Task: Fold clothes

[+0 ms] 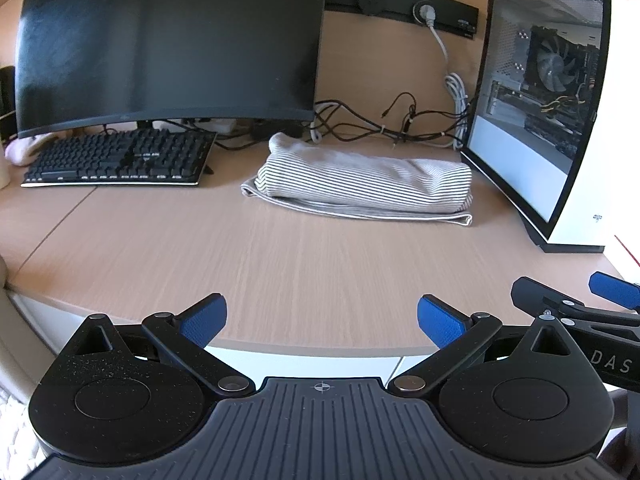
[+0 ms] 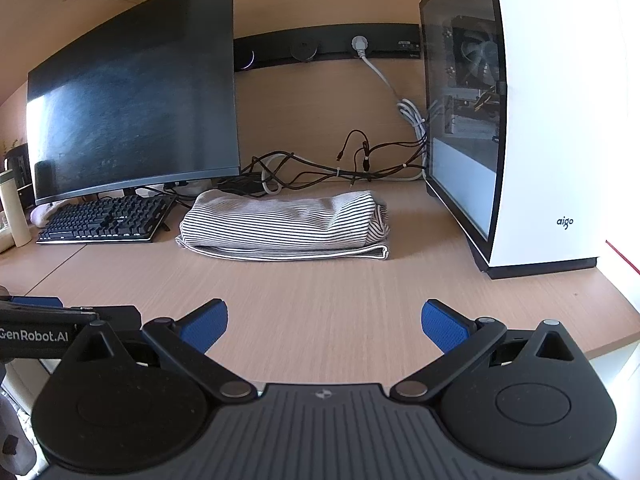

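A striped grey-and-white garment (image 1: 360,184) lies folded into a long bundle on the wooden desk (image 1: 280,264), between the keyboard and the computer case; the right wrist view shows the same garment (image 2: 284,224). My left gripper (image 1: 320,320) hovers near the desk's front edge, well short of the cloth, open with nothing between its blue pads. My right gripper (image 2: 324,324) is likewise open and empty over the front of the desk (image 2: 320,292). Each gripper shows at the edge of the other's view.
A dark curved monitor (image 1: 168,44) and a black keyboard (image 1: 120,158) stand at the back left. A white glass-sided computer case (image 1: 560,120) stands at the right. Tangled cables (image 1: 400,124) run behind the garment. A white bottle (image 2: 14,208) stands at far left.
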{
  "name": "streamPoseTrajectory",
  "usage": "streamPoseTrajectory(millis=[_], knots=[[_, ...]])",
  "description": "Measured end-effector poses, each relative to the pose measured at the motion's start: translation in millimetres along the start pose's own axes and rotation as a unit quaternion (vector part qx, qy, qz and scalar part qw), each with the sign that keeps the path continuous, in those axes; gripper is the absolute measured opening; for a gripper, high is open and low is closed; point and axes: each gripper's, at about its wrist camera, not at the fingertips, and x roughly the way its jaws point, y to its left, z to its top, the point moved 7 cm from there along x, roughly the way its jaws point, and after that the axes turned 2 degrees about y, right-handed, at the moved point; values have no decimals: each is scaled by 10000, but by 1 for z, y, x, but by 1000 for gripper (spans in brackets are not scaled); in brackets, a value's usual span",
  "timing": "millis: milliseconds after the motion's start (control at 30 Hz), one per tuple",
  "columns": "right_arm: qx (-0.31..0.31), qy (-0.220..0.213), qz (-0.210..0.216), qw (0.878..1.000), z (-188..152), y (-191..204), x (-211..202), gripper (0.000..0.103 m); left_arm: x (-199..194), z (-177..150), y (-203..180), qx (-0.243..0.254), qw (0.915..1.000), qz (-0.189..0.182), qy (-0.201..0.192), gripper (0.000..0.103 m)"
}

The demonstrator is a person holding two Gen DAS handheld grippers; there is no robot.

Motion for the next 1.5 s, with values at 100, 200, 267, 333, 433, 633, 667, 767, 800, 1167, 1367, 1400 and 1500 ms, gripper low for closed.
streamPoseTrajectory(millis=[100, 200, 267, 333, 433, 633, 667, 767, 800, 1167, 1367, 1400, 1500], knots=[[18, 14, -7, 10000, 0, -2, 1, 103, 1, 0, -1, -11, 10000, -45, 42, 103], [37, 30, -11, 10000, 0, -1, 2, 103, 2, 0, -2, 7, 10000, -48, 62, 103], [43, 39, -7, 10000, 0, -1, 3, 103, 2, 1, -1, 14, 10000, -52, 59, 103], [41, 46, -2, 10000, 0, 0, 4, 103, 1, 1, -5, -11, 10000, -13, 48, 103], [32, 55, 14, 10000, 0, 0, 4, 103, 1, 1, -4, -22, 10000, 1, 50, 103], [17, 101, 17, 9999, 0, 2, 8, 103, 3, 2, -3, -20, 10000, 42, 54, 103], [15, 105, 13, 9999, -1, 2, 8, 103, 3, 2, -3, -21, 10000, 41, 59, 103], [13, 114, 4, 9999, -1, 1, 9, 103, 5, 2, -3, -32, 10000, 23, 73, 103], [13, 116, 1, 9999, -1, 1, 9, 103, 5, 2, -3, -37, 10000, 16, 79, 103], [29, 165, -16, 9999, -1, -1, 12, 103, 9, 3, -6, -54, 9999, -21, 111, 103], [35, 170, -22, 9998, 0, -4, 13, 103, 10, 4, -9, -43, 9999, -20, 103, 103], [36, 167, -23, 9999, 0, -4, 13, 103, 10, 5, -10, -31, 10000, -9, 89, 103], [53, 166, -37, 9998, -1, -6, 13, 103, 9, 6, -11, 35, 10000, 39, -12, 103]])
